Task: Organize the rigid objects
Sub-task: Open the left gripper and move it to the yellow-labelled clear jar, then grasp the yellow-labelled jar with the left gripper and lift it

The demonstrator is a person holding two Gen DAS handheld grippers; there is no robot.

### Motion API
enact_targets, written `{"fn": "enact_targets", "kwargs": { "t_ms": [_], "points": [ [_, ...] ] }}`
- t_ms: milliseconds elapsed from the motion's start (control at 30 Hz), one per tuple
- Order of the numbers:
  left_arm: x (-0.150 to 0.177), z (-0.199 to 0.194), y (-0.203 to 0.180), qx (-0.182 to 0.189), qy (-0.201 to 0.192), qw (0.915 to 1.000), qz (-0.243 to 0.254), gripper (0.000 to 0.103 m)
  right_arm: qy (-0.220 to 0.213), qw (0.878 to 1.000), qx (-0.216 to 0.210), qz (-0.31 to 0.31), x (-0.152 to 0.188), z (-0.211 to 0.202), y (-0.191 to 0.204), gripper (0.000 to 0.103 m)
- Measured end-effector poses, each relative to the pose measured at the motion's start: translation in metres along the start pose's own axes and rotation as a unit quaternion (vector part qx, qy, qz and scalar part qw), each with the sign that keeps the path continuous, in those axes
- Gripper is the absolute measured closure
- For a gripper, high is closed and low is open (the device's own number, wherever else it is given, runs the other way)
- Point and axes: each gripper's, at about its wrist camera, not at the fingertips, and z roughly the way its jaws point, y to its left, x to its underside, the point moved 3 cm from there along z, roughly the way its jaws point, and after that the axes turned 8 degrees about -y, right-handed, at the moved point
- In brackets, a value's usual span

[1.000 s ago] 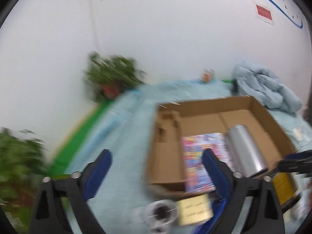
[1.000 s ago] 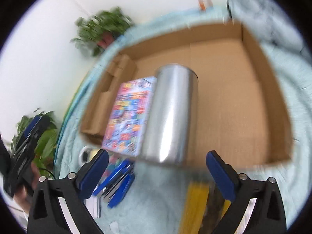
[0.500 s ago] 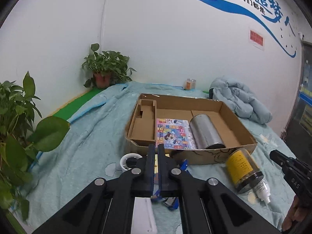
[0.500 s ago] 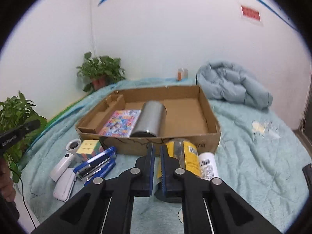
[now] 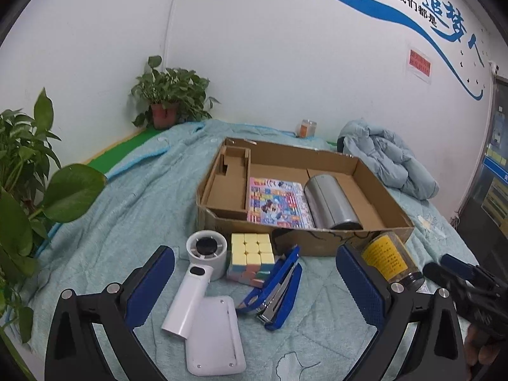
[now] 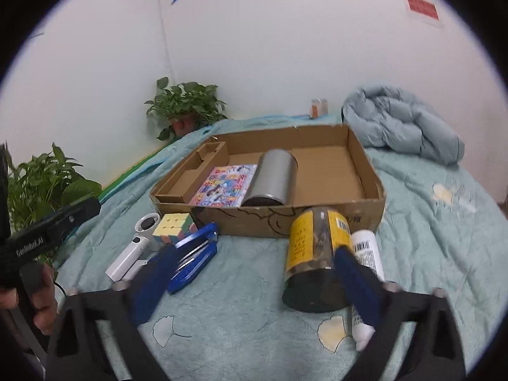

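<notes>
My left gripper [image 5: 254, 282] gapes empty, right gripper [image 6: 250, 273] opening, empty; I'd centre the yellow-labelled jar [image 6: 314, 263] between the pads before squeezing, since it rolls.

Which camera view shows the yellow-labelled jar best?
The right wrist view: the jar lies large and near the middle, label and barcode visible, its lower right part behind one finger. In the left wrist view the jar is smaller, partly behind a finger of the left claw.

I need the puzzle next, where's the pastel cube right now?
In the left wrist view, the pastel puzzle cube sits outside the cardboard box, between the white handheld fan and the blue stapler.
</notes>
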Motion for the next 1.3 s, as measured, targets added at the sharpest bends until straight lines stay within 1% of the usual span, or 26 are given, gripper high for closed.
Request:
{"fn": "enact_targets", "kwargs": {
  "t_ms": [33, 67, 200, 233, 267, 300, 433, 567, 600, 633, 667, 700, 733, 767, 800, 833, 867, 900, 933, 967, 1000, 1033, 1100, 1167, 1233, 1300],
  "points": [
    [0.003, 0.005, -0.001, 0.002, 0.006, 1.0000, 0.000, 0.001, 0.009, 1.000, 0.016, 0.002, 0.002, 0.003, -0.004, 0.082],
    [0.006, 0.010, -0.003, 0.008, 0.013, 0.9999, -0.002, 0.000, 0.021, 0.999, 0.034, 0.003, 0.005, 0.007, -0.009, 0.096],
    [0.015, 0.031, -0.017, 0.050, 0.038, 0.9980, -0.004, 0.000, 0.013, 1.000, 0.027, 0.004, 0.010, 0.005, -0.015, 0.096],
    [0.016, 0.036, -0.021, 0.059, 0.042, 0.9974, -0.003, 0.000, 0.006, 1.000, 0.023, 0.001, 0.009, 0.004, -0.014, 0.088],
    [0.018, 0.042, -0.026, 0.069, 0.048, 0.9965, -0.002, 0.000, 0.005, 1.000, 0.015, 0.000, 0.008, 0.003, -0.013, 0.048],
    [0.020, 0.048, -0.030, 0.076, 0.055, 0.9956, -0.001, 0.000, 0.009, 1.000, 0.009, -0.002, 0.008, 0.005, -0.013, 0.000],
    [0.027, 0.076, -0.049, 0.113, 0.102, 0.9883, 0.008, 0.001, 0.001, 1.000, 0.012, -0.010, 0.004, 0.007, -0.020, 0.001],
    [0.037, 0.100, -0.068, 0.133, 0.139, 0.9812, 0.018, 0.001, 0.016, 1.000, 0.015, 0.021, 0.001, 0.009, -0.043, 0.001],
    [0.038, 0.105, -0.072, 0.136, 0.141, 0.9804, 0.021, 0.001, 0.026, 0.999, 0.014, 0.024, 0.001, 0.012, -0.047, 0.008],
    [0.039, 0.109, -0.078, 0.139, 0.138, 0.9804, 0.022, 0.002, 0.040, 0.999, 0.016, 0.024, 0.001, 0.015, -0.051, 0.019],
    [0.039, 0.112, -0.082, 0.141, 0.135, 0.9806, 0.021, 0.002, 0.048, 0.998, 0.025, 0.022, 0.001, 0.018, -0.054, 0.053],
    [0.039, 0.115, -0.085, 0.142, 0.135, 0.9805, 0.019, 0.004, 0.060, 0.997, 0.050, 0.015, 0.001, 0.022, -0.060, 0.077],
    [0.038, 0.119, -0.089, 0.146, 0.137, 0.9797, 0.016, 0.011, 0.070, 0.995, 0.066, 0.014, 0.002, 0.026, -0.065, 0.081],
    [0.037, 0.123, -0.094, 0.155, 0.140, 0.9779, 0.013, 0.017, 0.080, 0.994, 0.074, 0.018, 0.004, 0.028, -0.070, 0.081],
    [0.036, 0.126, -0.097, 0.161, 0.144, 0.9763, 0.012, 0.028, 0.080, 0.994, 0.065, 0.037, 0.005, 0.029, -0.077, 0.081],
    [0.036, 0.131, -0.101, 0.165, 0.150, 0.9749, 0.011, 0.030, 0.074, 0.994, 0.055, 0.051, 0.004, 0.028, -0.081, 0.080],
    [0.034, 0.135, -0.105, 0.166, 0.152, 0.9744, 0.010, 0.030, 0.063, 0.995, 0.044, 0.066, 0.003, 0.026, -0.086, 0.063],
    [0.033, 0.138, -0.108, 0.169, 0.152, 0.9738, 0.006, 0.028, 0.057, 0.995, 0.038, 0.069, 0.002, 0.024, -0.089, 0.022],
    [0.032, 0.141, -0.111, 0.177, 0.154, 0.9721, -0.001, 0.019, 0.051, 0.996, 0.029, 0.069, 0.001, 0.023, -0.090, 0.006],
    [0.032, 0.146, -0.115, 0.184, 0.159, 0.9700, -0.009, 0.013, 0.042, 0.997, 0.019, 0.068, 0.000, 0.020, -0.090, 0.001],
    [0.031, 0.151, -0.119, 0.189, 0.167, 0.9676, -0.019, 0.002, 0.034, 0.998, 0.008, 0.058, -0.001, 0.017, -0.089, 0.001],
    [0.030, 0.156, -0.123, 0.197, 0.173, 0.9646, -0.030, 0.001, 0.036, 0.998, 0.000, 0.046, -0.001, 0.017, -0.087, 0.001],
    [0.031, 0.167, -0.134, 0.228, 0.192, 0.9536, -0.042, 0.001, 0.056, 0.998, -0.018, 0.017, 0.000, 0.023, -0.081, 0.001],
    [0.036, 0.180, -0.146, 0.257, 0.224, 0.9387, -0.049, 0.001, 0.076, 0.997, -0.033, 0.009, 0.004, 0.029, -0.079, 0.001],
    [0.045, 0.197, -0.160, 0.283, 0.265, 0.9202, -0.056, 0.001, 0.104, 0.993, -0.047, 0.022, 0.010, 0.041, -0.079, 0.001],
    [0.054, 0.209, -0.168, 0.291, 0.297, 0.9075, -0.060, 0.001, 0.121, 0.990, -0.067, 0.043, 0.013, 0.051, -0.079, 0.001]
  ]
}}
